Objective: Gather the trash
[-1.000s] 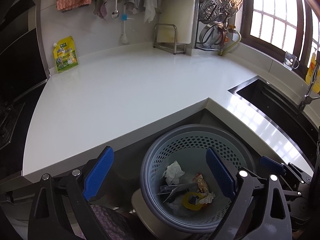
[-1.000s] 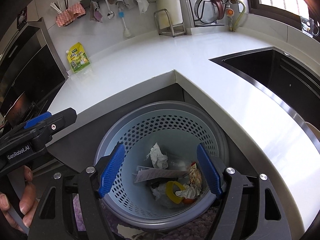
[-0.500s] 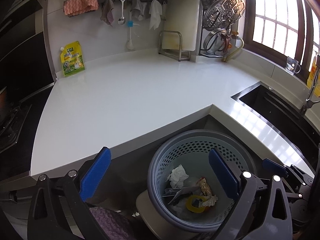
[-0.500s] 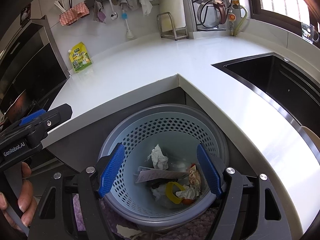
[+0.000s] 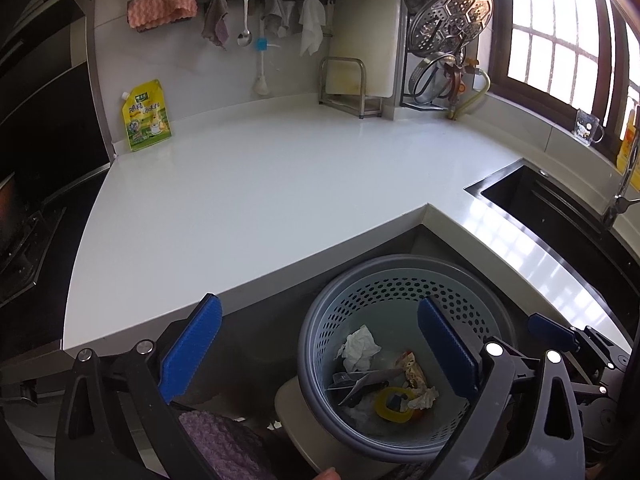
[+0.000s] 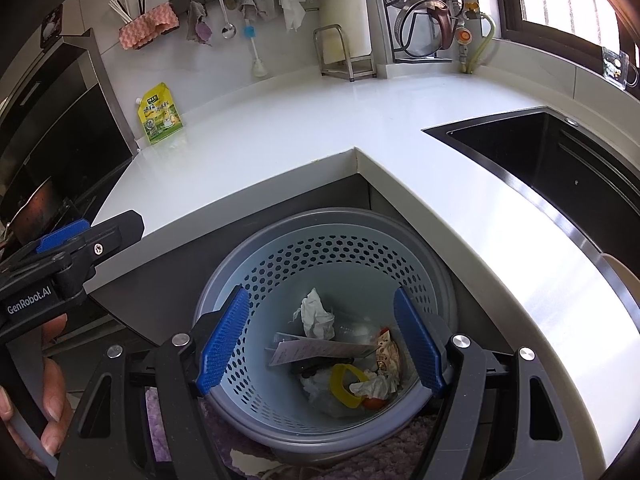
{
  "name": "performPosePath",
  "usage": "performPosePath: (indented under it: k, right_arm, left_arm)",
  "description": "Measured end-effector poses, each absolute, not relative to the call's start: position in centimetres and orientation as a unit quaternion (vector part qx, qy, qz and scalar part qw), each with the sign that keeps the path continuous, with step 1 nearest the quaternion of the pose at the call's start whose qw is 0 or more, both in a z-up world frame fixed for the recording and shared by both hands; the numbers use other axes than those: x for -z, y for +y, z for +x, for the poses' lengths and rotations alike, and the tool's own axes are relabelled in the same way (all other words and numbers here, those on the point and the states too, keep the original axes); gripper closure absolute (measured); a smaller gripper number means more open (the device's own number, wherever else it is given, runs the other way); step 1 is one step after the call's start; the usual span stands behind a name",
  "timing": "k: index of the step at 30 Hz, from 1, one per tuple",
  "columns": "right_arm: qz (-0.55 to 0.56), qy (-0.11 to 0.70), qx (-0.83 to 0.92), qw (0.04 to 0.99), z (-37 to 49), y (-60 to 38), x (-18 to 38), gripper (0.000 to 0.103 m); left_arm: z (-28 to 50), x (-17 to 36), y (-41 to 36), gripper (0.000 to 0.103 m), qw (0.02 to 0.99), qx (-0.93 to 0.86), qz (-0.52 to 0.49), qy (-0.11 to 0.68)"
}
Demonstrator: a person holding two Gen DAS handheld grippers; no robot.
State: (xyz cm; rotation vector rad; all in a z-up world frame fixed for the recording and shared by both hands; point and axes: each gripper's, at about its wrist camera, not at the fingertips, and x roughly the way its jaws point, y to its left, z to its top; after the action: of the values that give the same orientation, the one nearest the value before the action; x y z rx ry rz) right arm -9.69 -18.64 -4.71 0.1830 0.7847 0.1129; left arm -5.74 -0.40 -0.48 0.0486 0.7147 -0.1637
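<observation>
while both grippers hover — right gripper fingers wide, empty | trash below in bin | left gripper same

Countertop: white, glossy, smooth, reflecting window light. Bin: matt plastic, perforated wall. Inside bin: crumpled paper tissue at 12 o'clock, glossy yellow plastic ring at 6. Gripper pads: blue, ribbed rubbery texture. Steamer tray: shiny metal. Mat: purple, fuzzy cloth.
</observation>
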Motion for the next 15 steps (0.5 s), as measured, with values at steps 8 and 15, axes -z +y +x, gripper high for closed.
performPosePath:
  k: [8,15]
  right_arm:
    - [0.09,0.383,-0.055,0.918,-9.65,-18.7,4.83,0.031]
    - [0.088,0.383,-0.055,0.918,-9.66,-18.59,4.94,0.031]
  left_arm:
    - [-5.57,0.65,-0.3,0.007,0.932,0.081,0.024,0.354]
    - [-5.49,0.86,-0.36,0.007,0.93,0.083,0.023,0.357]
